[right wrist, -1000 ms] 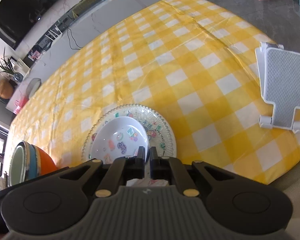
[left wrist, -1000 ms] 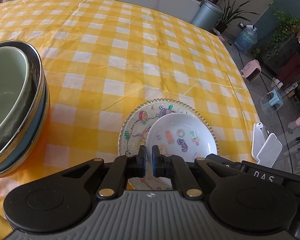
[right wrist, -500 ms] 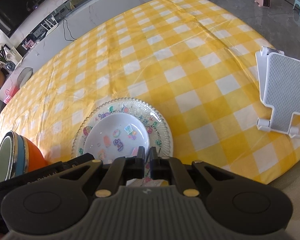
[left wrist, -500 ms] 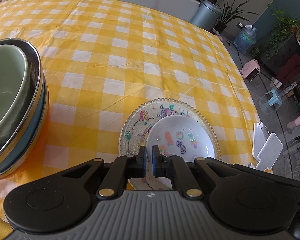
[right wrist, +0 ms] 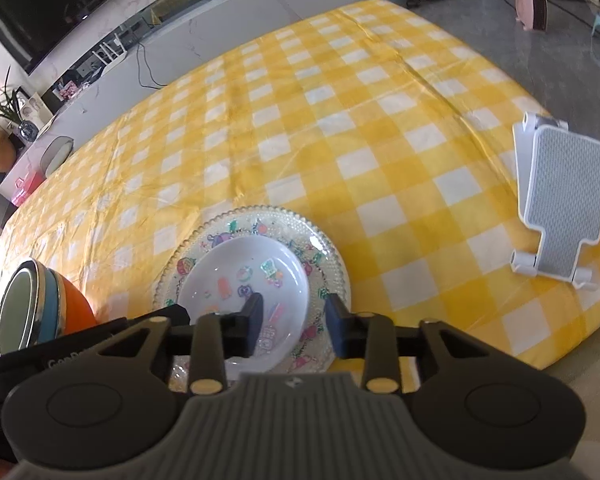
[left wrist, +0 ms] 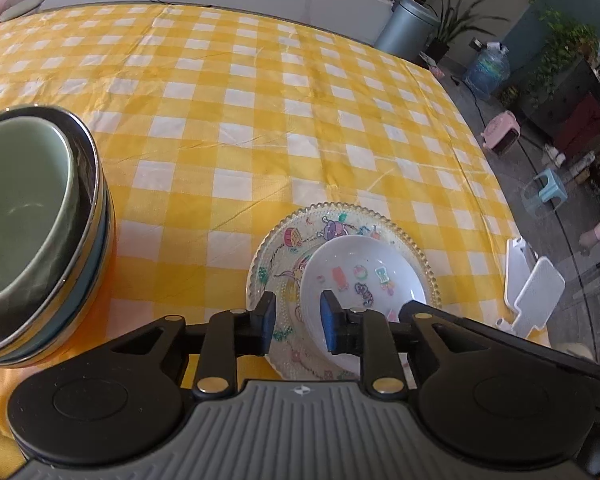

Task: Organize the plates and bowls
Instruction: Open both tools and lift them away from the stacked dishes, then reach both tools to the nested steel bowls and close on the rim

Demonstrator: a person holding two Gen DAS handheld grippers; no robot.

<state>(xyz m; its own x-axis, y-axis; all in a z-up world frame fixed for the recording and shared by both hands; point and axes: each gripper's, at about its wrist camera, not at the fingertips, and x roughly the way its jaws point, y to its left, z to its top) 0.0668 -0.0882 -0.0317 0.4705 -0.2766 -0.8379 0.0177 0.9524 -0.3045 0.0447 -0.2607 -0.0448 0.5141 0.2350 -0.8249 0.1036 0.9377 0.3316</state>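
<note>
A small white dish with cartoon prints [left wrist: 360, 276] [right wrist: 244, 280] rests on a clear beaded glass plate [left wrist: 284, 264] [right wrist: 324, 264] near the table's front edge. A stack of nested bowls, green inside over steel, blue and orange [left wrist: 32, 216] [right wrist: 36, 312], stands to the left. My left gripper [left wrist: 298, 320] is open over the near rim of the plate and dish. My right gripper [right wrist: 294, 322] is open over the same near rim. Neither holds anything.
The table has a yellow and white checked cloth [left wrist: 260, 120]. A white phone stand [right wrist: 560, 196] [left wrist: 536, 292] sits at the front right corner. The table edge runs close on the right and front.
Both grippers were shut at the near rim of the plate and dish and have opened. Both have drawn back a little; the dish sits flat on the plate.
</note>
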